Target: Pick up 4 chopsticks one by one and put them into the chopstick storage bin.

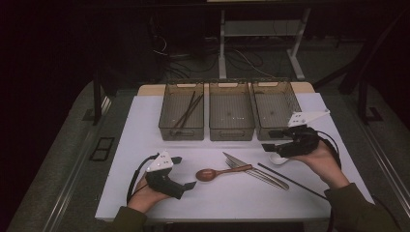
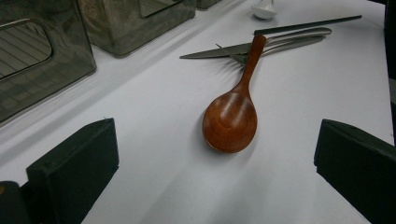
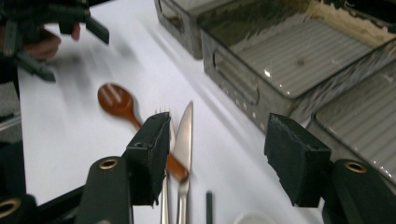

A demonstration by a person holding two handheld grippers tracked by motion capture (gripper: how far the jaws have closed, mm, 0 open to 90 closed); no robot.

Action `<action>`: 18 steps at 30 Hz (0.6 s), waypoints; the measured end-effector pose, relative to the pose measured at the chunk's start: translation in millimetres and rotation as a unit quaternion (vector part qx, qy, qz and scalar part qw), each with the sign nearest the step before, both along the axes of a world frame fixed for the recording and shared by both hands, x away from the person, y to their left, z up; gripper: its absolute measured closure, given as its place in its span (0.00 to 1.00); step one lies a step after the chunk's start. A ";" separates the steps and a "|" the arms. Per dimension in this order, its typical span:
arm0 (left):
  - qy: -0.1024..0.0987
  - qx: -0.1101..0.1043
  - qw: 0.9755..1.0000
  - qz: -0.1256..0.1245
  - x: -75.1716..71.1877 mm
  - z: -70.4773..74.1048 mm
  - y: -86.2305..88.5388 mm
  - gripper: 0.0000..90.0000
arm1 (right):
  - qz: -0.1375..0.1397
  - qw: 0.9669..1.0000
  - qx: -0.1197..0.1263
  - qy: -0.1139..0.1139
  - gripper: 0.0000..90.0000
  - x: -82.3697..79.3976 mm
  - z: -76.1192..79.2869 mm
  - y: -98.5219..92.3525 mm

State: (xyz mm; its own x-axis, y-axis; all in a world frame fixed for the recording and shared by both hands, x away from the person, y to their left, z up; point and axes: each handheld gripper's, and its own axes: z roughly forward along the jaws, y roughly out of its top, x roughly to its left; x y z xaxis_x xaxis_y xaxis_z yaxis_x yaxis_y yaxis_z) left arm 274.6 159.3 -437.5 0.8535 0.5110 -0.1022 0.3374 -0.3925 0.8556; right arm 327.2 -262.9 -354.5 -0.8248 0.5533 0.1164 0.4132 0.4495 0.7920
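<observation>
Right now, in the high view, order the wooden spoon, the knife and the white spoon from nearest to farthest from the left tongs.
1. Wooden spoon: nearest, its bowl just right of the left tongs.
2. Knife: mid-table, crossing under the spoon's handle.
3. White spoon: farthest, by the right tongs.

Cutlery before my three bins [image 1: 231, 117].
From the wooden spoon [image 1: 220, 172]: knife [image 1: 241, 163] and fork [image 1: 261, 175] under its handle, chopstick [image 1: 290, 181] right, bins behind.

Cables [image 1: 193, 58] on floor beyond table; white desk legs [image 1: 222, 43] behind.
</observation>
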 end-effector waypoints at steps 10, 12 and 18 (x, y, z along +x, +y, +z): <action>0.000 0.000 1.000 0.000 -0.9 0.5 -0.1 0.00 | 0.027 0.997 -0.065 0.016 0.45 -20.9 -6.2 -14.0; 0.000 -0.001 1.000 0.001 -0.9 0.6 -0.2 0.00 | 0.029 0.996 -0.080 0.023 0.45 -24.9 -7.6 -17.2; -0.001 -0.001 1.000 0.000 -1.0 0.7 -0.5 0.00 | 0.019 0.993 -0.110 0.040 0.46 -31.8 -13.1 -29.7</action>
